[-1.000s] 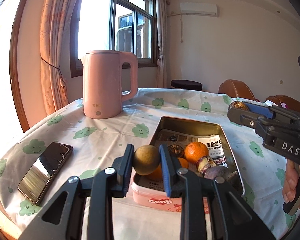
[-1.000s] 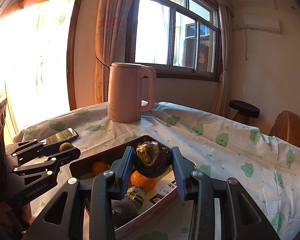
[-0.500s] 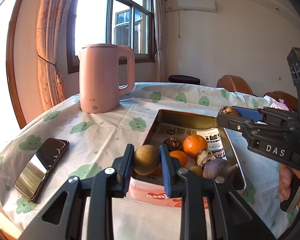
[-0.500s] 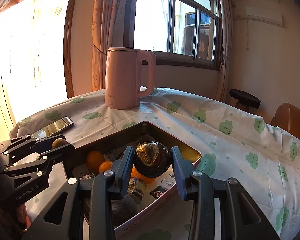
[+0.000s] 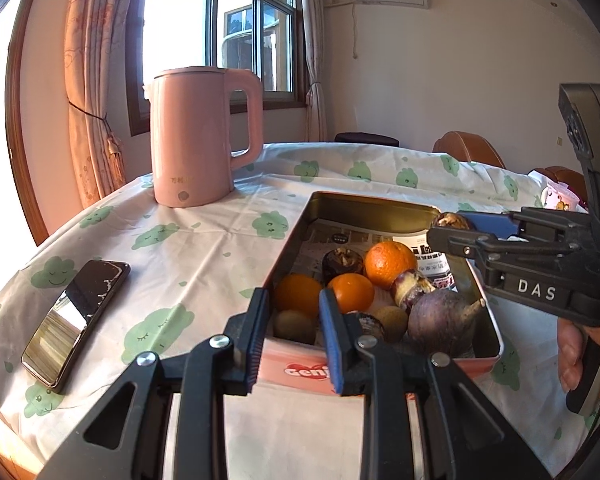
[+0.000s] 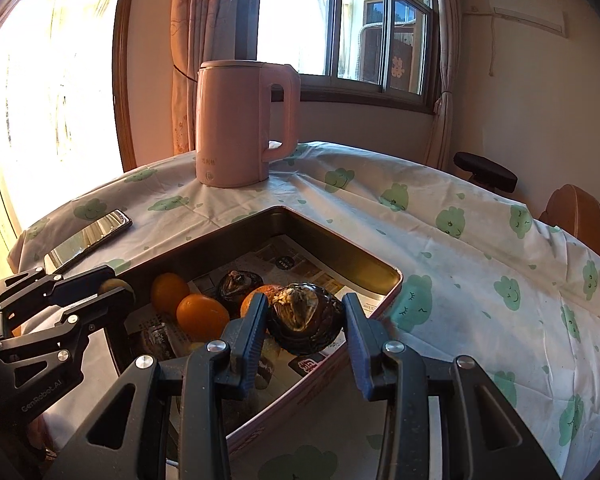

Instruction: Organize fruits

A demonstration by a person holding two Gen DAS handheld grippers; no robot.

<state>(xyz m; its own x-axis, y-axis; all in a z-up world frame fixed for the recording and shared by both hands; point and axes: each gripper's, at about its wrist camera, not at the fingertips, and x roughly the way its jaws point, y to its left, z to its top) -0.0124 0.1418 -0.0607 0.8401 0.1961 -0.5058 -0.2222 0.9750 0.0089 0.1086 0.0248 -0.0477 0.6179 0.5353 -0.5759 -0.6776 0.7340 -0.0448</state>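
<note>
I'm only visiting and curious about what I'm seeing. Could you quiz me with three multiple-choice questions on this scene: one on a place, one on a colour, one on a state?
1. Where does the phone lie relative to the tin?
A) inside it
B) under it
C) on the tablecloth, left of it

2. What colour is the kettle?
A) pink
B) blue
C) silver

3. What is the right hand-held gripper doing?
A) open, empty
B) shut on a dark round fruit
C) lying on the table

Answers: 1 C, it lies flat on the cloth outside the tin; 2 A, its body is pink all over; 3 B, the fruit sits between both fingers above the tin.
</note>
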